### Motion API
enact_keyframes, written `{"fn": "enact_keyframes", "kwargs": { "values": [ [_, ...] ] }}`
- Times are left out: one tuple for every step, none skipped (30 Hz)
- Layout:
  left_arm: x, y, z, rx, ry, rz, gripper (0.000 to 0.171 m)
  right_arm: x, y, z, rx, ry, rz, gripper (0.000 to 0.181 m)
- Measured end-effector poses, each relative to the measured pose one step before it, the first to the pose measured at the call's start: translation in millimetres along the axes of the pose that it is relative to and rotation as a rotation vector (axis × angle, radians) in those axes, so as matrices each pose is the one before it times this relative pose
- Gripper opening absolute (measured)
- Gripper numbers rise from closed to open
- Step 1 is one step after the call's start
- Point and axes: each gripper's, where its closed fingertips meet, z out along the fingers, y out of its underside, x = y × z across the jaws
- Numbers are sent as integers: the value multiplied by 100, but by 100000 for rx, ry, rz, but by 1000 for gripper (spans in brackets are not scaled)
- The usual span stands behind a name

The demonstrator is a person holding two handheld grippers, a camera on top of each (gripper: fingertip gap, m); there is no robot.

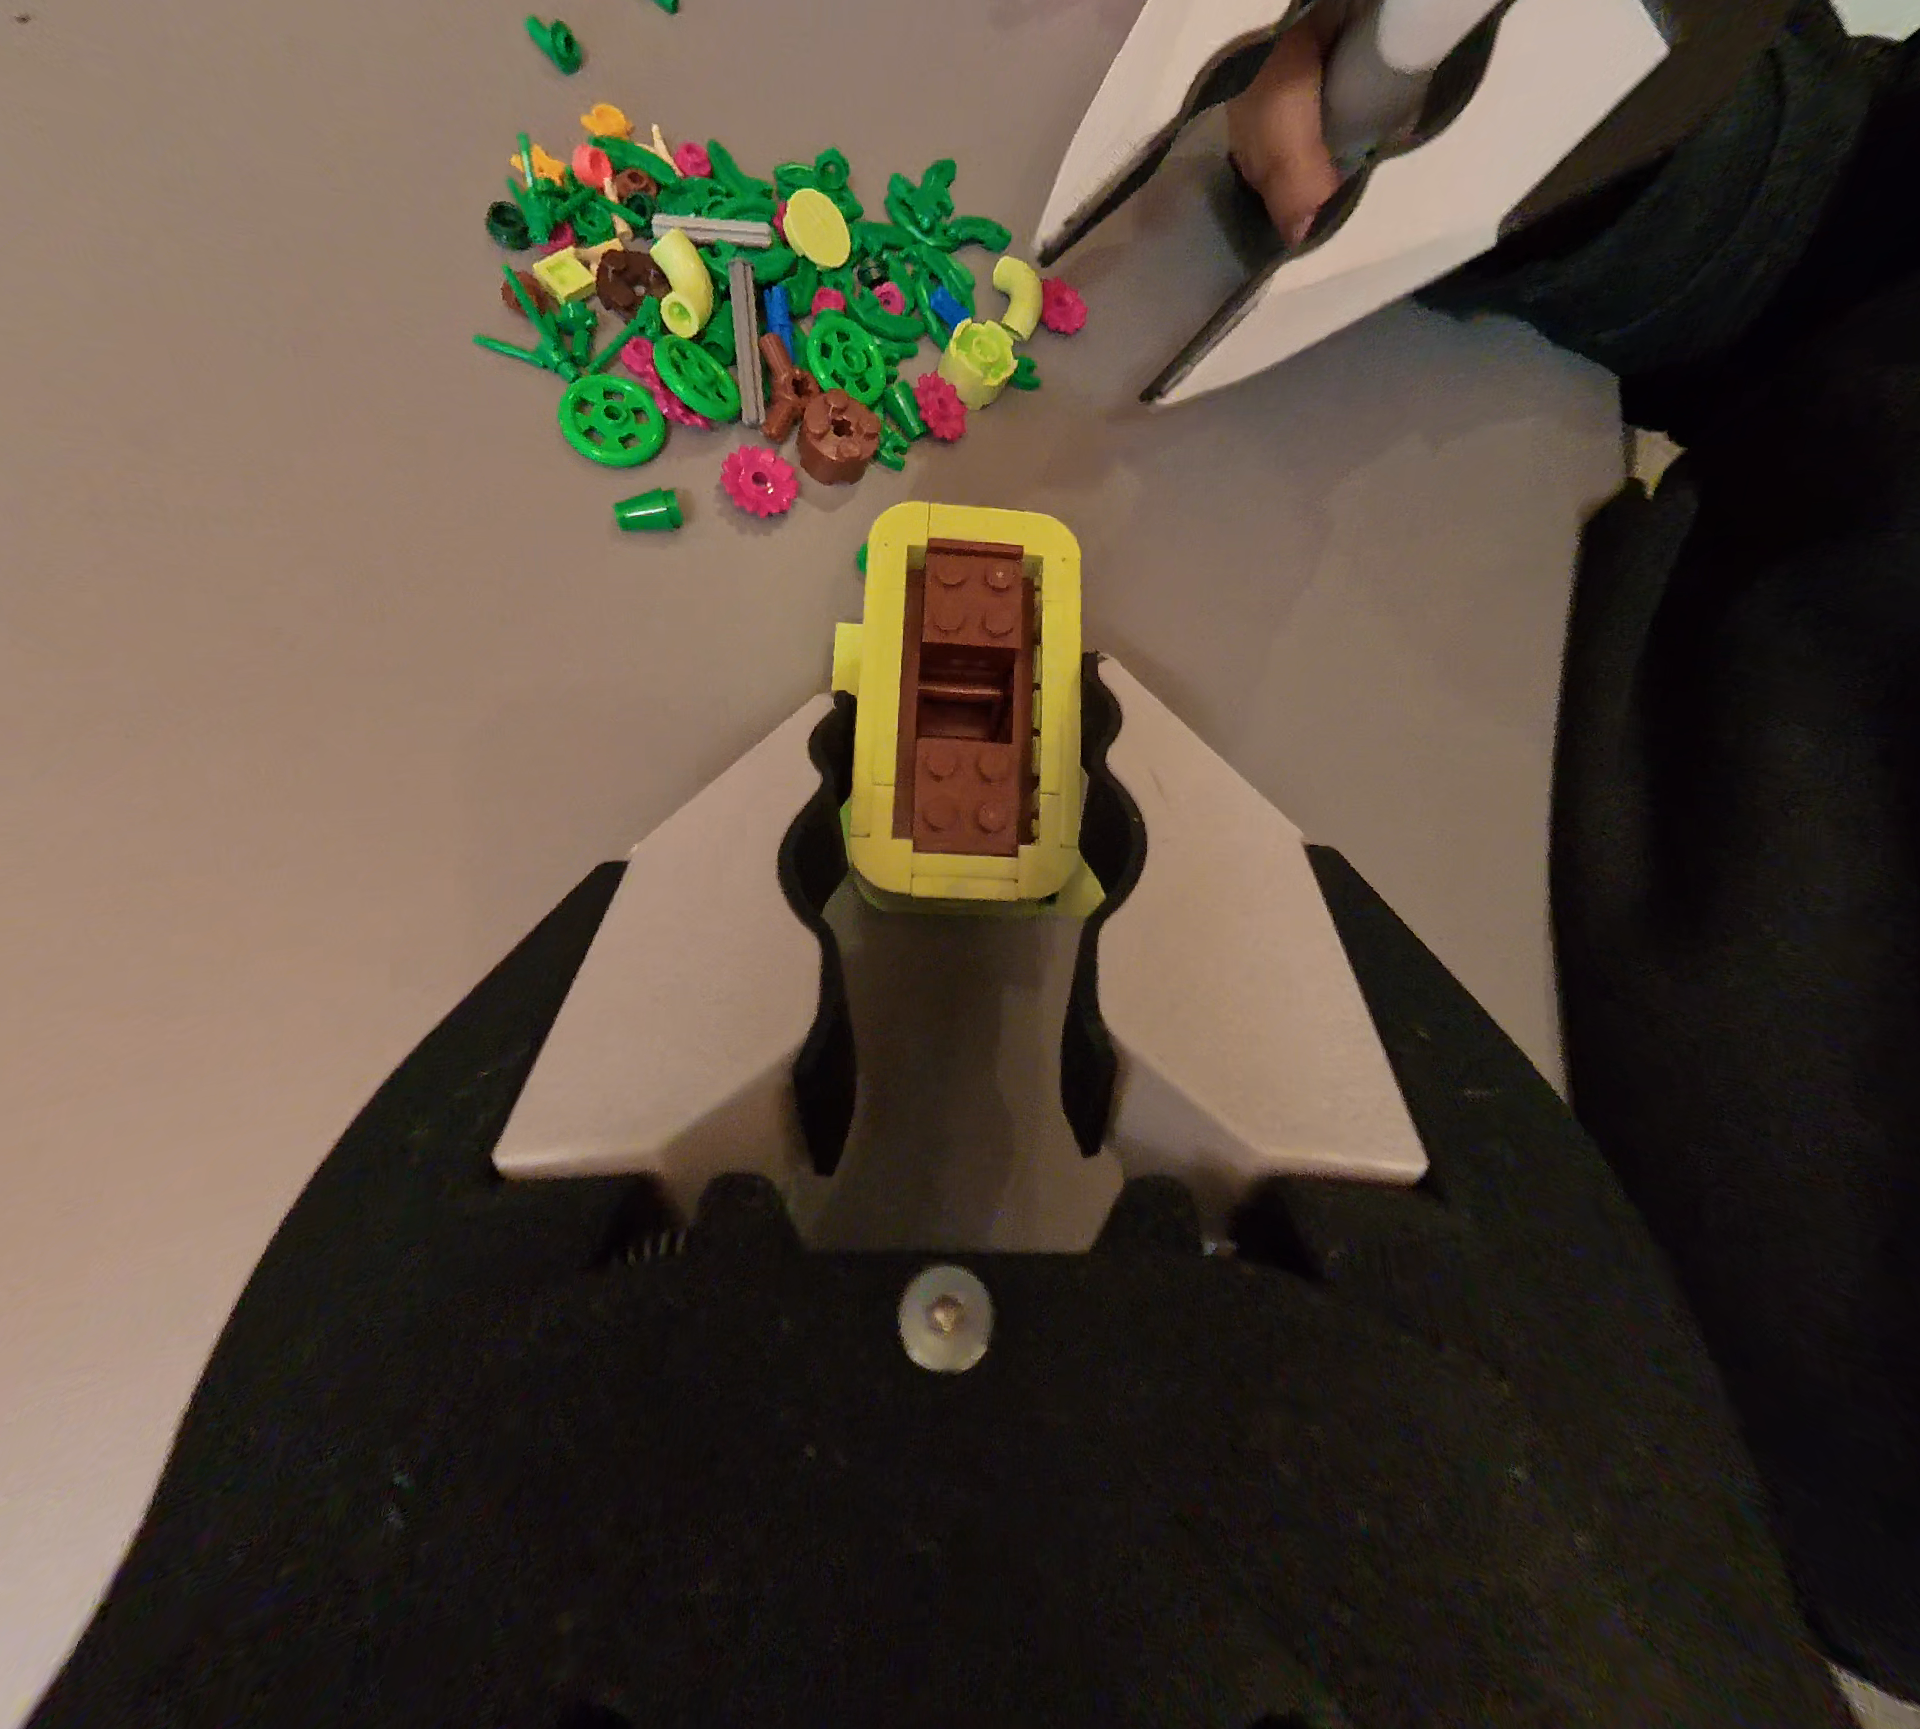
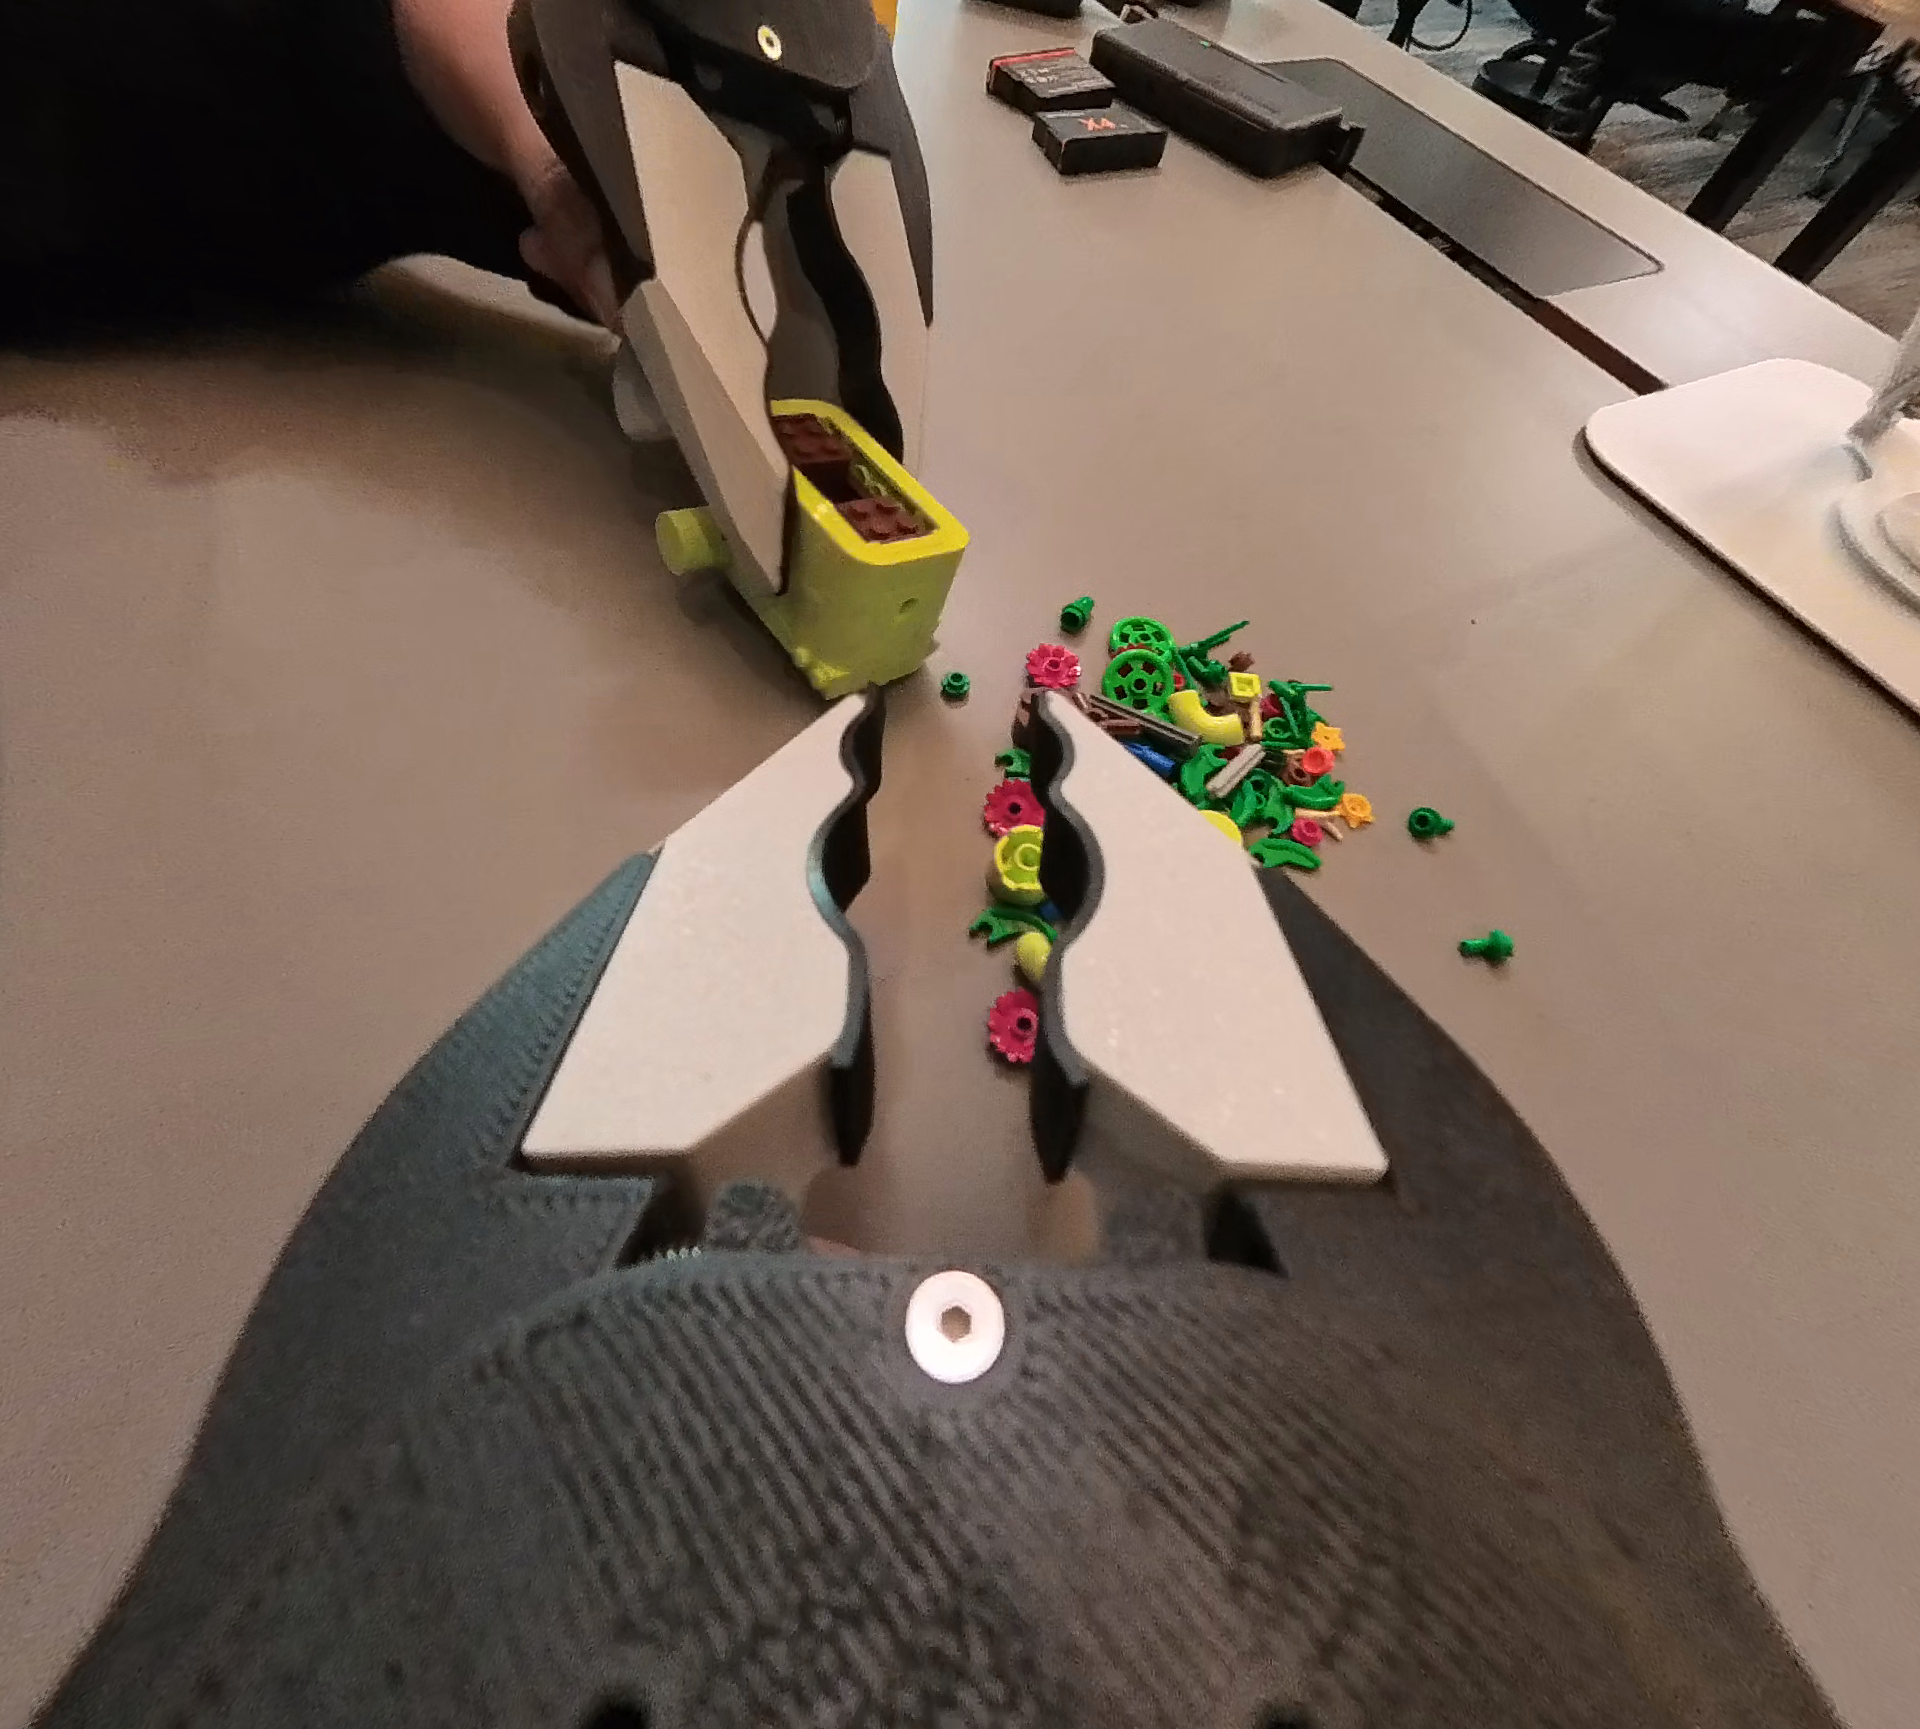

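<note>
An office or meeting room: a long grey-brown conference table (image 2: 1195,391) carries black chargers and battery packs (image 2: 1101,110), with black swivel chairs (image 2: 1600,17) on patterned carpet behind.

Lime-yellow planter (image 1: 966,703) with brown bricks; mostly green pile (image 1: 769,297).

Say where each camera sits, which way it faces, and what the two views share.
Left wrist view: on the left gripper, looking steeply down at the table; its fingers clamp a yellow-green brick box.
Right wrist view: on the right gripper, low and facing across the table; its open fingers hang over the brick pile.
Shared: box, pile, and each shows the other gripper.
</note>
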Motion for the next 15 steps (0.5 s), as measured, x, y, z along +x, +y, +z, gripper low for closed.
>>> {"fn": "enact_keyframes", "kwargs": {
  "values": [
    [-130,-13,-37,91,-2408,-846,41,-122,44,95,-451,186,-1368,27],
    [-259,-90,-41,1038,-3147,-1589,40,-124,38,101,-517,370,-1664,27],
    [-407,-154,-58,2018,-4003,-1258,40,-143,-22,123,-205,478,-2017,28],
    [-542,-247,-53,3412,-4912,-1213,40,-187,-189,111,685,633,-2196,32],
    [-386,-412,-32,5026,-3519,-2939,40,-203,-381,107,1742,999,-2180,36],
    [14,-566,-62,6280,-419,-3881,40,-259,-530,129,2321,1081,-2335,38],
    [200,-707,-160,6702,1331,-5148,40,-269,-568,172,2154,1481,-2604,40],
    [354,-829,-205,6773,2601,-5912,40,-272,-572,189,1853,1787,-3080,40],
    [439,-852,-143,6555,3037,-5324,40,-321,-558,210,1625,1853,-3657,40],
    [328,-598,11,4922,2105,-4565,40,-305,-504,195,1184,2216,-4344,40],
    [260,-259,159,2735,1308,-2958,40,-241,-432,170,864,2618,-5137,40],
    [149,-19,242,1265,345,-1674,40,-175,-340,115,677,2793,-5673,39],
    [158,69,264,806,45,-861,40,-133,-194,103,132,2676,-5522,37],
    [157,88,229,599,11,-818,40,-157,15,115,-810,1832,-4552,35],
    [152,42,172,569,188,-1024,40,-197,191,156,-1698,641,-2797,36]
  ]
}}
